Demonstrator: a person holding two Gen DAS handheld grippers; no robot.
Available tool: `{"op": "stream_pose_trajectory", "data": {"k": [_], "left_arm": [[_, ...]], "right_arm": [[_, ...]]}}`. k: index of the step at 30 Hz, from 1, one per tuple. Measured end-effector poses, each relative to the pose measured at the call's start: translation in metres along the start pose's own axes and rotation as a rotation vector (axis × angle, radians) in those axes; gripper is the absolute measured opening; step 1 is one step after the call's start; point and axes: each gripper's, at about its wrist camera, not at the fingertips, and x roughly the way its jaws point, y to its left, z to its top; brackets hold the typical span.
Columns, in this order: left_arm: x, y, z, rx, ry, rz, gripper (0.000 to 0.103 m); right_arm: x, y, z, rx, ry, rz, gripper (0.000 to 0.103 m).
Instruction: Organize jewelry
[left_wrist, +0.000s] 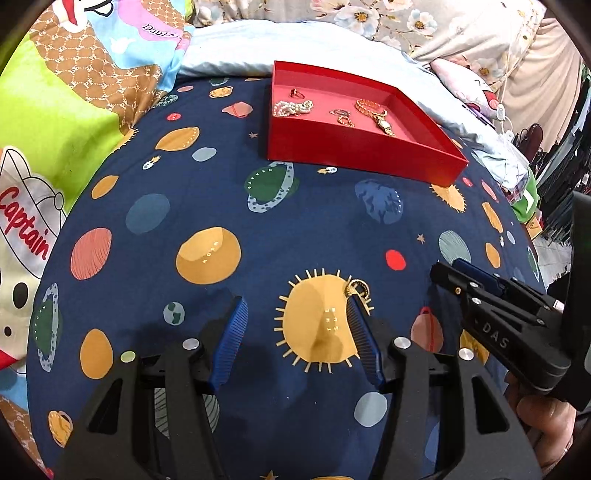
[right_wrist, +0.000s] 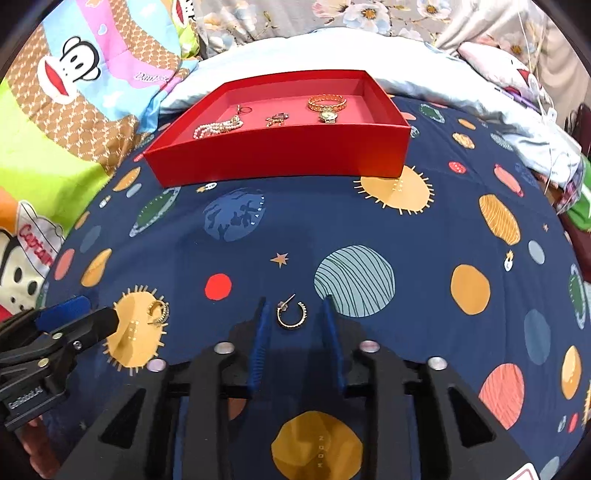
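Note:
A red tray (left_wrist: 354, 155) (right_wrist: 280, 155) sits on the planet-print bedspread and holds a pearl bracelet (left_wrist: 291, 108) (right_wrist: 218, 128), a small ring (left_wrist: 296, 92), a small gold piece (left_wrist: 341, 116) (right_wrist: 277, 119) and a gold watch (left_wrist: 375, 114) (right_wrist: 328, 107). My left gripper (left_wrist: 295, 306) is open; a gold hoop earring (left_wrist: 357, 288) (right_wrist: 159, 312) lies at its right fingertip. My right gripper (right_wrist: 293, 306) is open with a second gold hoop earring (right_wrist: 291, 314) lying between its fingers on the bedspread. The right gripper also shows in the left wrist view (left_wrist: 454, 269).
A cartoon monkey blanket (left_wrist: 55, 129) (right_wrist: 74, 92) lies at the left. A pale blue pillow (left_wrist: 229, 48) (right_wrist: 295, 48) lies behind the tray. Floral fabric and clutter fill the far right (left_wrist: 517, 92).

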Motion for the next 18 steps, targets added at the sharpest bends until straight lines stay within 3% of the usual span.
{"op": "stream_pose_trajectory", "data": {"k": [3, 18], "left_arm": [[0.001, -0.004, -0.001, 0.006, 0.003, -0.004, 0.054], [0.014, -0.036, 0.0, 0.079, -0.006, -0.017, 0.051]], "right_arm": [[0.0, 0.001, -0.001, -0.015, -0.005, -0.014, 0.016], [-0.02, -0.023, -0.014, 0.097, -0.006, 0.042, 0.016]]}}
